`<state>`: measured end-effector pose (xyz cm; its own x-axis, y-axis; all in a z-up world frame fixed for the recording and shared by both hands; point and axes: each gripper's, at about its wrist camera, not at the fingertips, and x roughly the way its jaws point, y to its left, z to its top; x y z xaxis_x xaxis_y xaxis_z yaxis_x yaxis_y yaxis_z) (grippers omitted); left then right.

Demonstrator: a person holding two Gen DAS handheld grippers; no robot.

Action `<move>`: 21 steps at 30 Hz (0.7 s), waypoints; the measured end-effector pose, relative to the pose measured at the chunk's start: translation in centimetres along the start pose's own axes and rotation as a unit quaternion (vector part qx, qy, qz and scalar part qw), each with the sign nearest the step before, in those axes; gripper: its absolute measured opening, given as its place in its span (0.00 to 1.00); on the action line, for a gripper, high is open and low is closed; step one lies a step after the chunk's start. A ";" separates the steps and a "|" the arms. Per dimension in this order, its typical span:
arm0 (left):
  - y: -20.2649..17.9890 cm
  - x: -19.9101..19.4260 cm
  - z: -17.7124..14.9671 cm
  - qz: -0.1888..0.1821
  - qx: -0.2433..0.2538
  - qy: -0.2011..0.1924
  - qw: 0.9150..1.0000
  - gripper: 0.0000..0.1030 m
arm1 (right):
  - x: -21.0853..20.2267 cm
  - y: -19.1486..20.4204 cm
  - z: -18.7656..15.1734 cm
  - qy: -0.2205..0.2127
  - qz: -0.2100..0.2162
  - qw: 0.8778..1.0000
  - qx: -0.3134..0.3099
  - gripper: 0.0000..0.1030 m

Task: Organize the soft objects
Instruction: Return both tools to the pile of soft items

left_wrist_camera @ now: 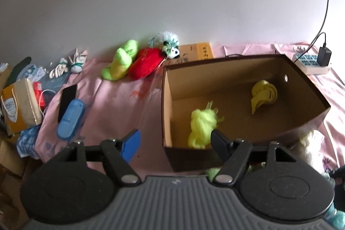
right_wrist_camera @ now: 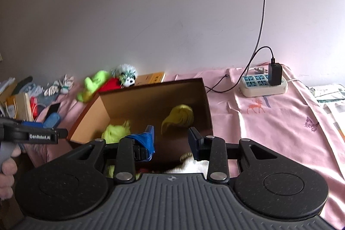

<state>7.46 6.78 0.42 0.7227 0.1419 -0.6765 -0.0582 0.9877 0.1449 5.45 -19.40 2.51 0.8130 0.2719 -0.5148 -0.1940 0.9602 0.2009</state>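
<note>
My left hand-held gripper (left_wrist_camera: 173,140) hangs released, empty; my right hand-held gripper (right_wrist_camera: 171,140) likewise; the green plush (left_wrist_camera: 120,60) lies far-left on the bed, beyond the box (left_wrist_camera: 167,105); left is nearer.

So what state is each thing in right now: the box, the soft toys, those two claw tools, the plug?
Cardboard box: open-topped, upright on the pink sheet.
Lime fluffy bundle: inside the box.
Yellow bundle: inside the box.
Green plush: outside, by the wall.
Red plush: outside, beside the green one.
Panda toy: outside.
Left gripper: open, empty.
Right gripper: open, empty.
Charger: plugged into the power strip.
</note>
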 end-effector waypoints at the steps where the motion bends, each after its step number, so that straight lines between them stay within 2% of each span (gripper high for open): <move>1: 0.0 -0.3 -0.2 0.002 0.001 0.002 1.000 0.71 | -0.2 0.0 -0.2 0.003 0.002 1.000 -0.003 0.17; 8: -0.6 -1.1 -1.9 0.008 0.013 0.023 1.000 0.71 | -1.5 0.4 -1.7 0.017 0.008 1.000 -0.007 0.17; 21: 0.1 -1.8 -6.1 -0.014 0.008 0.069 0.997 0.71 | -3.4 -0.6 -5.8 0.075 0.000 0.997 0.003 0.17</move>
<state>1.99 7.04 -2.76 0.6224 0.1222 -0.7731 -0.0271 0.9905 0.1348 -0.34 -20.51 -0.67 0.7219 0.2794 -0.6331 -0.1905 0.9597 0.2064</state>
